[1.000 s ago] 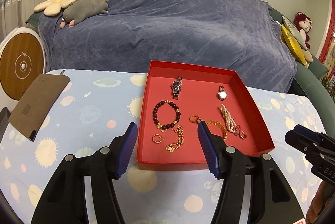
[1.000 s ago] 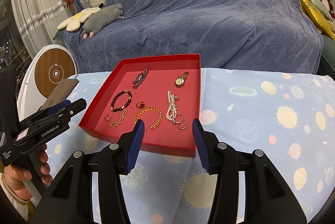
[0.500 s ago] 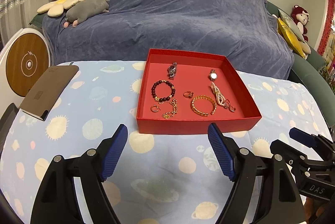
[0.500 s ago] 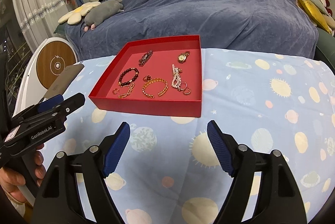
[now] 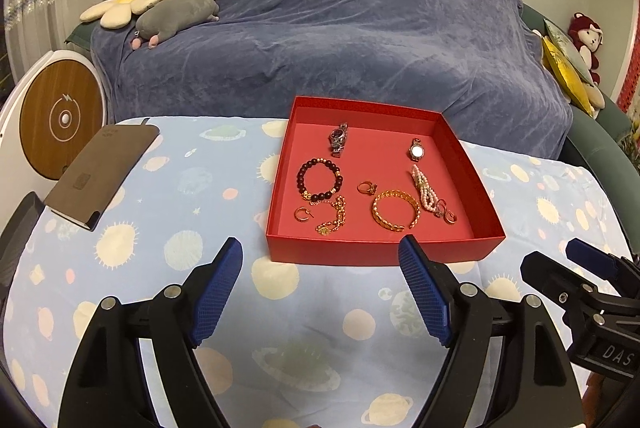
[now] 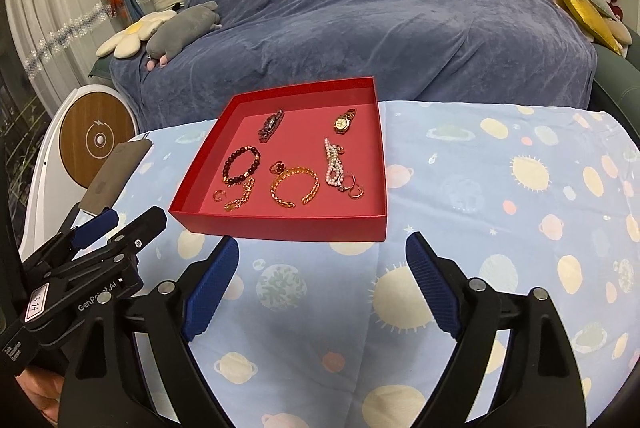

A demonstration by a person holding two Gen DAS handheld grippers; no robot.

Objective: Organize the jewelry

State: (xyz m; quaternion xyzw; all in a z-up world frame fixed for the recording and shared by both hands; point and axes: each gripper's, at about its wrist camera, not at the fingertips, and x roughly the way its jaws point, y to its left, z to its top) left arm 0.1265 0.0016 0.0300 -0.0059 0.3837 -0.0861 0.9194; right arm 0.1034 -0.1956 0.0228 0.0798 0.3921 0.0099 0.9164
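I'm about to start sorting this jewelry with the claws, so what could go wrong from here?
1. The pearl bracelet lies against the small hoops at its end; lifting one may drag the other along.
2. The gold chain touches the dark bead bracelet, so it could snag.
3. The ring is tiny against the wide pads of the left claw and the opening right claw; it may slip out.

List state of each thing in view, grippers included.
Red tray: open-topped, on the tablecloth, holding all the jewelry
Silver watch: lying flat
Gold bangle: open cuff, flat
Pearl bracelet: bunched
Left gripper: open, empty
Right gripper: opening, empty
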